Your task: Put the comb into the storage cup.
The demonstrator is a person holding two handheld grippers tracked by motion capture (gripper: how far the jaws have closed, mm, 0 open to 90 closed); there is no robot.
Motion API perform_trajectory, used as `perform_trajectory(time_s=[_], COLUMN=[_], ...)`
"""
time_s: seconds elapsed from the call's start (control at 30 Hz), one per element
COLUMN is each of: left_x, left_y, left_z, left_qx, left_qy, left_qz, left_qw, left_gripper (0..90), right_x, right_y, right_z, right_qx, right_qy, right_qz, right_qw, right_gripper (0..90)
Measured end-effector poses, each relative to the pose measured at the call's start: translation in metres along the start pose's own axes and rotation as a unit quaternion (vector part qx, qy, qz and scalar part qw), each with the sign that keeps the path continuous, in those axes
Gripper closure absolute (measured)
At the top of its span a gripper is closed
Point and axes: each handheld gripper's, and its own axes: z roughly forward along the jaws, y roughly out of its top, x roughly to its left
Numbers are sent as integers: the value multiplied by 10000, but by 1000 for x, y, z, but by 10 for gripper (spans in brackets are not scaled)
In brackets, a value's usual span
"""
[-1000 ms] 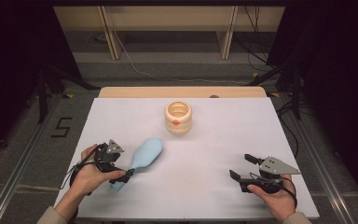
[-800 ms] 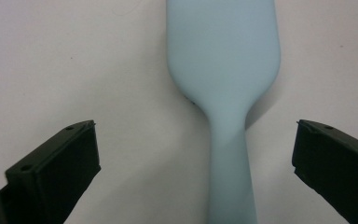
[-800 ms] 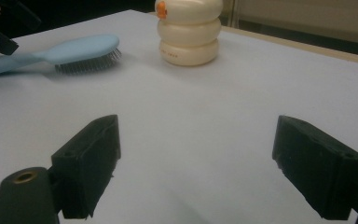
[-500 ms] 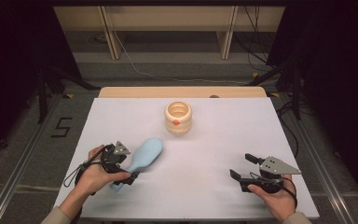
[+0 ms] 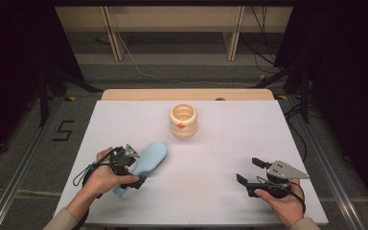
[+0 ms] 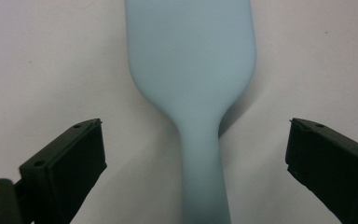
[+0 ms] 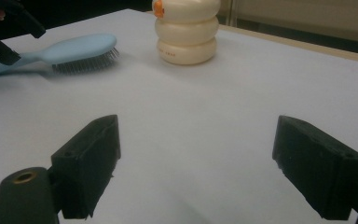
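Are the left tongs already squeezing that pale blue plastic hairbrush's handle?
Apart. In the left gripper view, the left tongs stand wide open, white table showing between each jaw and the pale blue plastic hairbrush handle.

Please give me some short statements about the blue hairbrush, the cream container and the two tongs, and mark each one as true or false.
1. The left tongs are open, one jaw on each side of the handle of the blue hairbrush. True.
2. The hairbrush lies with its bristles up. False: in the right gripper view the bristles face down to the white table.
3. The right tongs hold the cream container. False: they are open and hold nothing, far from it.
4. The cream container stands upright near the far edge of the table. True.
5. The hairbrush is inside the container. False: it lies on the table, apart from it.
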Motion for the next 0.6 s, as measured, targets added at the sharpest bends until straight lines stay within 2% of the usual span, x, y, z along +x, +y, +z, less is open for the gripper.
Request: perform_trajectory(time_s=[0.13,0.17,0.23,0.37,0.6], left_x=[0,0,1,4,4], left_y=[4,6,7,9,15], left_z=[3,5,6,8,10], left_qx=[64,164,187,395,546], left_qy=[-133,-89,-82,67,128], left_qz=[0,34,38,98,-3], left_qw=[9999,9998,9998,9992,9984], left_gripper=[75,85,93,149,159], right_x=[0,0,0,0,0], right_y=[0,0,0,0,0], right_z=[0,0,0,0,0], right_qx=[3,6,9,26,36], right_qy=[2,3,3,11,-4], right_qz=[-10,-5,-4,-20,-24], right_qw=[10000,10000,10000,10000,10000], right_gripper=[159,159,159,159,159])
